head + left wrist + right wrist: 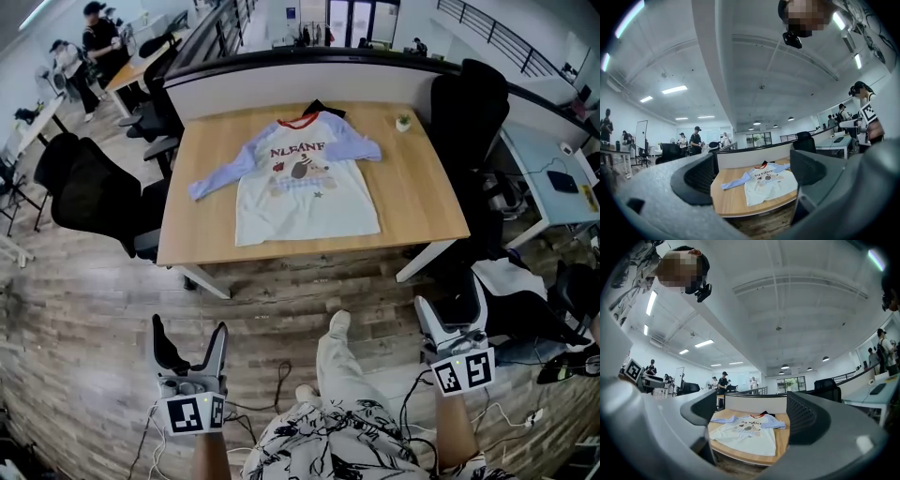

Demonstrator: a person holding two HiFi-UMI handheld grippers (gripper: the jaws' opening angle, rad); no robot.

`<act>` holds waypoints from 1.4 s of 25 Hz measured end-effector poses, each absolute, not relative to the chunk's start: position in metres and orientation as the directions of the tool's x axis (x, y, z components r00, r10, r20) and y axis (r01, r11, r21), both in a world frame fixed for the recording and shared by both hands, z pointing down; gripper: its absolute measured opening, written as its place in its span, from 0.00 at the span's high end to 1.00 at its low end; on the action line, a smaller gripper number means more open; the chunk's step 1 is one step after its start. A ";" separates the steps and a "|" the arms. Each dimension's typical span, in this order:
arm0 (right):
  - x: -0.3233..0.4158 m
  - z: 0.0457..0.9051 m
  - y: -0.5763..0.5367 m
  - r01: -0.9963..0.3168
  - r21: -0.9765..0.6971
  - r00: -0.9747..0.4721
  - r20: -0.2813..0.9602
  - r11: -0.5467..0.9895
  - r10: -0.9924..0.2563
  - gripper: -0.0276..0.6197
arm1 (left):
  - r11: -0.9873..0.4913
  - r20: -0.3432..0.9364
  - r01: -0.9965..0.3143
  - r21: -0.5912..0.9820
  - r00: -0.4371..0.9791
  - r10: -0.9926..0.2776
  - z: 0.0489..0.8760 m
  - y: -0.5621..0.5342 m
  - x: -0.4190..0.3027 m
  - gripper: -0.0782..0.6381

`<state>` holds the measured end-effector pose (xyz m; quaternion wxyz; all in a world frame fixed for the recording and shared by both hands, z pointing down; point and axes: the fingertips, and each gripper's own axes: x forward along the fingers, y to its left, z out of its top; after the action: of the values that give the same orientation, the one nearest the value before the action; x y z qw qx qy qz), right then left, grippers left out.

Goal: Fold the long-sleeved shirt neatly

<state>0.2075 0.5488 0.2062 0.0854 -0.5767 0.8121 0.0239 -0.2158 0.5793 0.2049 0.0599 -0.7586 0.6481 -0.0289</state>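
Head view: long-sleeved shirt (305,178) flat on table (417,202), small pot (403,122) seen only here. Left gripper (190,324) and right gripper (452,305) well apart from it.
Left gripper view: jaws apart, empty.
Right gripper view: jaws apart, empty.

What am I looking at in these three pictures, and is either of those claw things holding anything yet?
No robot arm here: a person stands before the table holding a two-jaw gripper in each hand. The top picture comes from a camera on the person's head, looking down; the left gripper and right gripper show near its bottom edge, short of the table. The other two pictures come from cameras riding on each gripper, looking out between its own jaws. In both, the jaws stand apart with nothing between them. On the table lies the long-sleeved shirt, spread flat, print up, one sleeve stretched toward the picture's left. Folding has not started.
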 end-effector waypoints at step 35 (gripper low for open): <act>0.203 0.233 0.127 -0.943 -0.023 -0.331 -0.015 0.331 -0.944 0.25 | -0.283 0.116 -0.935 -0.214 0.263 -0.958 0.218 0.181 -0.187 0.20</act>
<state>0.2026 0.1269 0.2327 0.0129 -0.5784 0.8156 -0.0050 -0.1870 0.1815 0.2178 0.0512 -0.7931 0.5966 -0.1113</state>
